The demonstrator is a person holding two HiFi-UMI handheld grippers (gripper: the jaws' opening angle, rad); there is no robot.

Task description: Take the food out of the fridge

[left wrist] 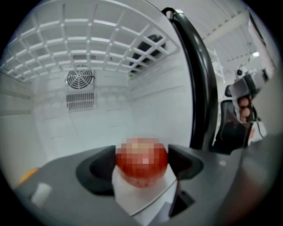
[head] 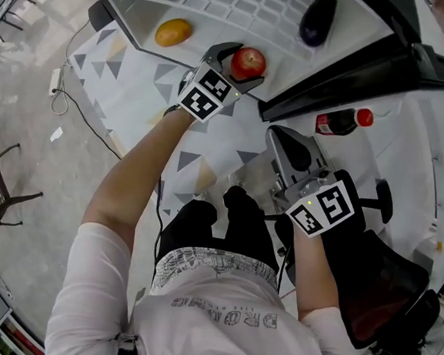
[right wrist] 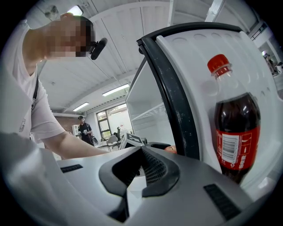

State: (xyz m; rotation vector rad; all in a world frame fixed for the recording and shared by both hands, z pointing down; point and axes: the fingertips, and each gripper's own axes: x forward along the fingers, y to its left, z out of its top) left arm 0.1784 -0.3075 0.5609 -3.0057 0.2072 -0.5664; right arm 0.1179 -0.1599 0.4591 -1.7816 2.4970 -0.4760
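A red apple (head: 249,62) (left wrist: 141,161) rests on the white fridge shelf (head: 215,15). My left gripper (head: 243,64) (left wrist: 141,170) reaches into the fridge, its jaws spread wide on either side of the apple, which still sits on the shelf. An orange fruit (head: 173,32) lies further left on the same shelf and a dark purple eggplant (head: 318,19) lies to the right. My right gripper (head: 291,145) (right wrist: 140,170) hangs low beside the open fridge door (head: 383,74), with its jaws together and nothing held.
A cola bottle (head: 342,122) (right wrist: 234,132) with a red cap stands in the door rack, close to the right gripper. A round fan grille (left wrist: 79,79) sits on the fridge's back wall. A triangle-patterned mat (head: 133,88) covers the floor below. Cables and chairs stand at the left.
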